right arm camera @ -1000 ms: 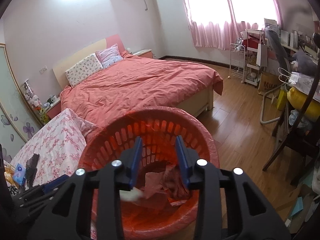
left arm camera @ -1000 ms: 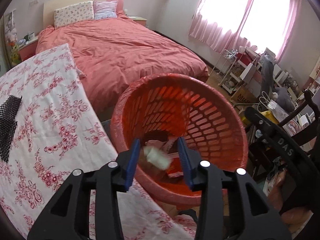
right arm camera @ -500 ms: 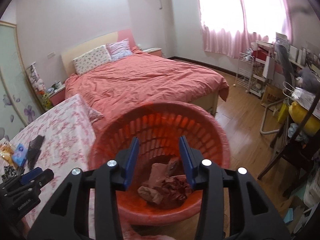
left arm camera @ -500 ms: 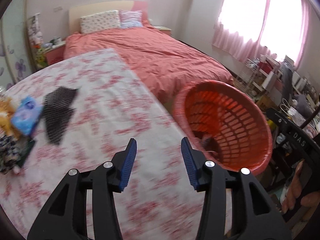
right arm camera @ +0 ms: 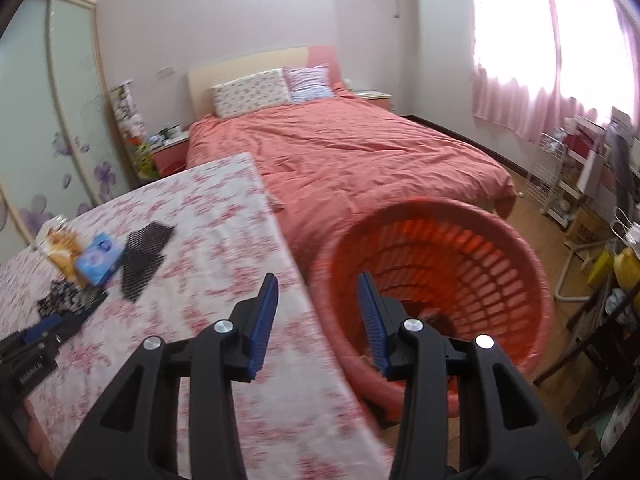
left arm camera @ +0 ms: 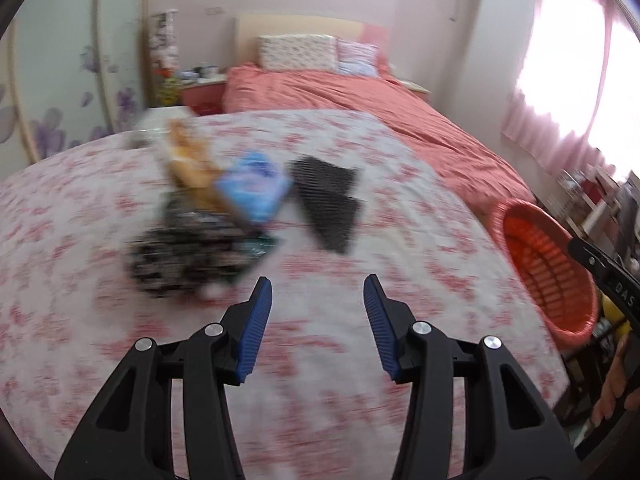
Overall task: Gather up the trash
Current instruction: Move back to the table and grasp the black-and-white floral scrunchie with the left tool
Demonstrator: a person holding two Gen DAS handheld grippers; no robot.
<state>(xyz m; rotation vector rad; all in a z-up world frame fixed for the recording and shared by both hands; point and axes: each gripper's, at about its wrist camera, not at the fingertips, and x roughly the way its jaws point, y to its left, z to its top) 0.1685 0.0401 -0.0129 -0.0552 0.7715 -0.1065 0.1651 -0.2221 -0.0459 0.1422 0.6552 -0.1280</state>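
Covering the table, the flowered cloth (left arm camera: 360,360) is the largest thing, and beside its edge stands the orange basket (right arm camera: 500,248), where some crumpled trash seems to lie at the bottom, though blur hides most of it. Several pieces are left on the cloth: a black mesh piece (left arm camera: 326,200), a blue packet (left arm camera: 252,190), a yellowish wrapper (left arm camera: 188,160) and a dark bundle (left arm camera: 180,258). The left gripper (left arm camera: 318,308), which has just been opening, and the right gripper (right arm camera: 318,306) are both half wide and empty.

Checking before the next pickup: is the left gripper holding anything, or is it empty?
Empty and open: the left gripper shows only the floral cloth between its blue pads.
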